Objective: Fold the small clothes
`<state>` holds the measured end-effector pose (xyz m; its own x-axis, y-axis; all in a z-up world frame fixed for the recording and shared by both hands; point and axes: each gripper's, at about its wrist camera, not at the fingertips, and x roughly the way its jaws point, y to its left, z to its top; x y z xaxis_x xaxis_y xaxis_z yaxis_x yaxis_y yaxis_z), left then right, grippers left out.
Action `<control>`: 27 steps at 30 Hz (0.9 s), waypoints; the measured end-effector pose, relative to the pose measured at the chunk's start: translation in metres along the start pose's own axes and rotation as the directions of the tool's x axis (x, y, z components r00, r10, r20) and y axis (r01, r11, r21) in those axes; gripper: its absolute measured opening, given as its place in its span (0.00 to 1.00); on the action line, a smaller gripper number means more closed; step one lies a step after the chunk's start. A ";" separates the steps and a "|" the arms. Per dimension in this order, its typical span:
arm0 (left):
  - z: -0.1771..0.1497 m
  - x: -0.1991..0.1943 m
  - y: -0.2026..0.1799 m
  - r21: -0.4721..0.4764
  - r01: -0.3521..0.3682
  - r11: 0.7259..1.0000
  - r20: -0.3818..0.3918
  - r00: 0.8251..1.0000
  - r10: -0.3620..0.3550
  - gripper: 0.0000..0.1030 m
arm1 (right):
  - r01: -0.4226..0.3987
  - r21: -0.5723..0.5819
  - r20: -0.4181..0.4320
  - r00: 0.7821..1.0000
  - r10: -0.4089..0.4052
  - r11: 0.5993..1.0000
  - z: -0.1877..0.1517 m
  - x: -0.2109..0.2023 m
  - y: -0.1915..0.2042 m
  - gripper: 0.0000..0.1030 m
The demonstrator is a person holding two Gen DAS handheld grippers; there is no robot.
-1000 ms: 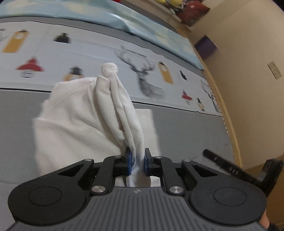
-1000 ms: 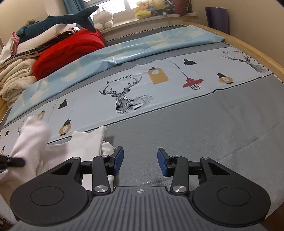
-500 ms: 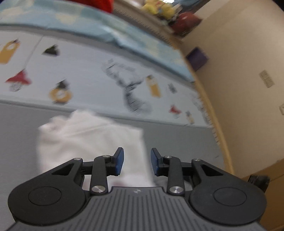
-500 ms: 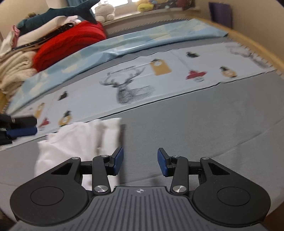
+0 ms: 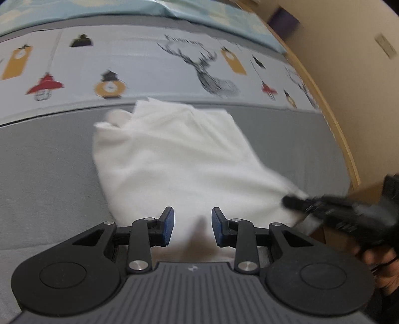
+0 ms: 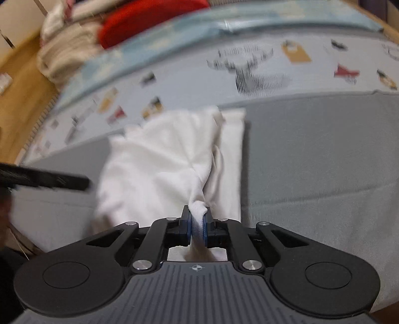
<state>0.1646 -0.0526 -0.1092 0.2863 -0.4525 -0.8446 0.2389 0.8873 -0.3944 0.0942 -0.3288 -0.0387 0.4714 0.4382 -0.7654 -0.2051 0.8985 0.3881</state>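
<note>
Closing right gripper [image 6: 197,224] on the near edge of the white garment [image 6: 159,159], cloth pinched between the pads. Garment lies on grey bedspread [image 6: 311,159]. Left gripper [image 5: 192,226] hovers spread, nothing held. Next, probably: left grabs the other near corner, then fold away.

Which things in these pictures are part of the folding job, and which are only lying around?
Part of the job:
- white garment, lying on the grey bed cover
- right gripper, jaws closing on a pinch of the garment
- left gripper, open above the garment

Only lying around:
- red blanket
- pile of pale folded linen
- light blue sheet
</note>
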 end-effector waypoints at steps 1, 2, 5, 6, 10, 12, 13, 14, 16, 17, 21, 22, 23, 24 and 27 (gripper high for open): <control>-0.002 0.005 -0.005 0.023 0.002 1.000 -0.018 1.000 -0.001 0.34 | -0.029 0.019 0.027 0.999 0.029 0.999 -0.001 -0.010 -0.003 0.07; -0.004 0.010 -0.009 0.045 0.002 0.999 -0.035 0.999 0.000 0.34 | -0.063 0.039 0.041 0.997 0.061 0.997 -0.002 -0.019 -0.008 0.07; -0.014 0.033 -0.017 0.105 -0.011 0.994 -0.109 0.994 0.022 0.34 | -0.048 0.027 0.012 0.999 0.048 0.998 -0.009 -0.029 -0.015 0.07; -0.018 0.043 -0.017 0.129 -0.033 0.991 -0.138 0.989 0.051 0.34 | -0.026 0.023 -0.038 0.999 0.027 0.999 -0.012 -0.024 -0.018 0.07; -0.028 0.065 -0.018 0.207 -0.081 0.975 -0.181 0.976 0.120 0.34 | 0.153 -0.056 -0.217 0.963 -0.162 0.987 -0.025 0.007 -0.023 0.09; -0.026 0.062 -0.013 0.187 -0.069 0.980 -0.182 0.978 0.103 0.35 | 0.144 -0.054 -0.218 0.964 -0.153 0.988 -0.022 0.009 -0.022 0.10; -0.024 0.058 -0.008 0.161 -0.052 0.986 -0.174 0.982 0.080 0.35 | 0.145 -0.041 -0.183 0.972 -0.150 0.989 -0.018 0.006 -0.022 0.10; -0.022 0.054 -0.004 0.137 -0.037 0.990 -0.162 0.985 0.059 0.35 | 0.149 -0.014 -0.125 0.981 -0.149 0.989 -0.012 -0.001 -0.023 0.14; -0.014 0.044 0.007 0.090 -0.048 0.995 -0.120 0.991 0.059 0.35 | 0.160 0.056 0.015 0.987 -0.161 0.986 -0.001 -0.015 -0.027 0.29; -0.011 0.039 0.011 0.076 -0.058 0.995 -0.095 0.993 0.066 0.35 | 0.164 0.100 0.094 0.980 -0.174 0.981 0.006 -0.022 -0.030 0.39; -0.002 0.025 0.034 -0.006 -0.085 0.996 -0.043 0.995 0.085 0.35 | 0.147 0.208 0.166 0.969 -0.183 0.967 0.021 -0.013 -0.040 0.44; -0.002 0.022 0.038 -0.013 -0.097 0.995 -0.035 0.995 0.096 0.35 | 0.145 0.216 0.159 0.970 -0.182 0.965 0.026 -0.005 -0.039 0.44; -0.002 0.020 0.041 -0.022 -0.106 0.994 -0.028 0.994 0.105 0.35 | 0.146 0.222 0.157 0.971 -0.183 0.964 0.030 0.002 -0.036 0.44; -0.002 0.017 0.046 -0.038 -0.113 0.993 -0.023 0.993 0.113 0.35 | 0.149 0.224 0.154 0.970 -0.186 0.963 0.034 0.009 -0.033 0.44; -0.001 0.006 0.056 -0.086 -0.131 0.988 -0.007 0.991 0.131 0.35 | 0.158 0.240 0.129 0.973 -0.193 0.958 0.047 0.033 -0.027 0.44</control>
<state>0.1787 -0.0060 -0.1367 0.3083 -0.3317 -0.8916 0.1189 0.9433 -0.3098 0.1558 -0.3397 -0.0504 0.6090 0.2499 -0.7528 0.0841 0.9234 0.3745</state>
